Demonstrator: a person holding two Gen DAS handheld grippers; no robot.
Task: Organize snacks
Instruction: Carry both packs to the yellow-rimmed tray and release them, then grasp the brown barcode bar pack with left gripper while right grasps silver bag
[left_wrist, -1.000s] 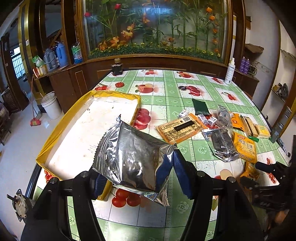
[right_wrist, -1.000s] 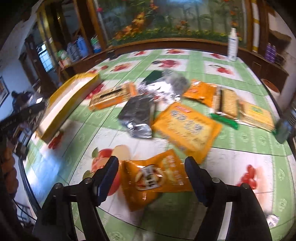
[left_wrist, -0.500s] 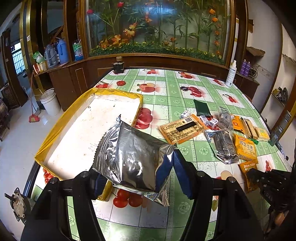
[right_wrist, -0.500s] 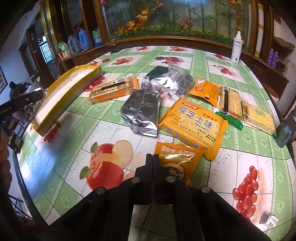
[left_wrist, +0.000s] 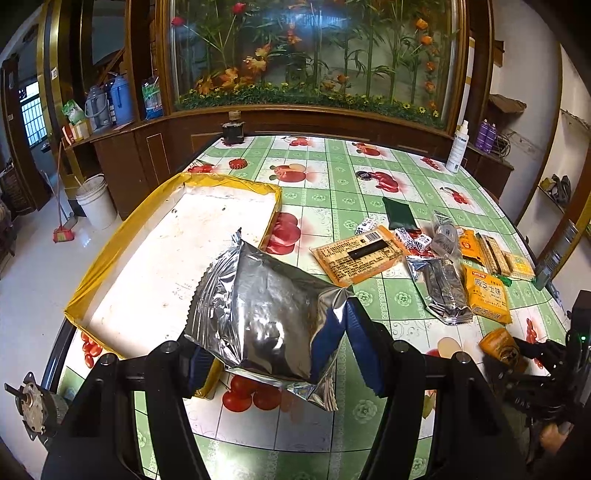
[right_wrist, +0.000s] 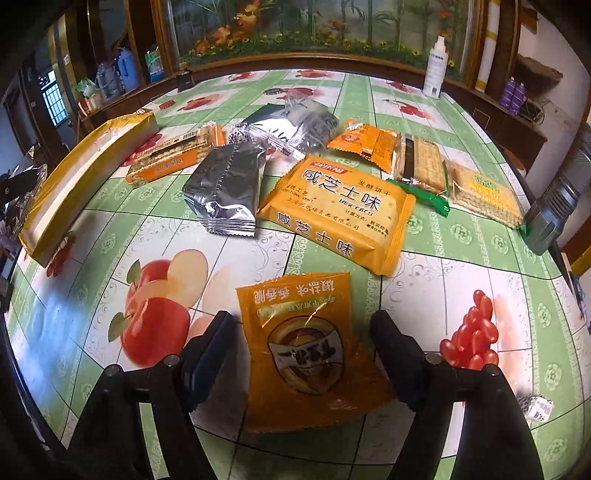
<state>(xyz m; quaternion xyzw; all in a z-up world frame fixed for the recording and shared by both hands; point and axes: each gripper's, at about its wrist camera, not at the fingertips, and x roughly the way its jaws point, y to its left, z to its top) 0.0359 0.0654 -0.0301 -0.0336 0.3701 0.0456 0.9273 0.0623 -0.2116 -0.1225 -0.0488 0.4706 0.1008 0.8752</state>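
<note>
Small orange snack packet (right_wrist: 308, 347), flat on the tablecloth beside the big orange biscuit pack (right_wrist: 338, 206): right gripper (right_wrist: 303, 347), jaws just reopened, straddles it seemingly untouched, best closed squarely across its middle; left gripper (left_wrist: 273, 343) clamps a silver foil bag (left_wrist: 266, 314) by the yellow-edged tray (left_wrist: 110, 266).

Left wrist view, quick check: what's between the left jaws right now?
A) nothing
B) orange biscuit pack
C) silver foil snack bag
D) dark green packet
C: the silver foil snack bag sits clamped in the left gripper, its jaws pressing both sides of it, raised over the near corner of the yellow tray.
</note>
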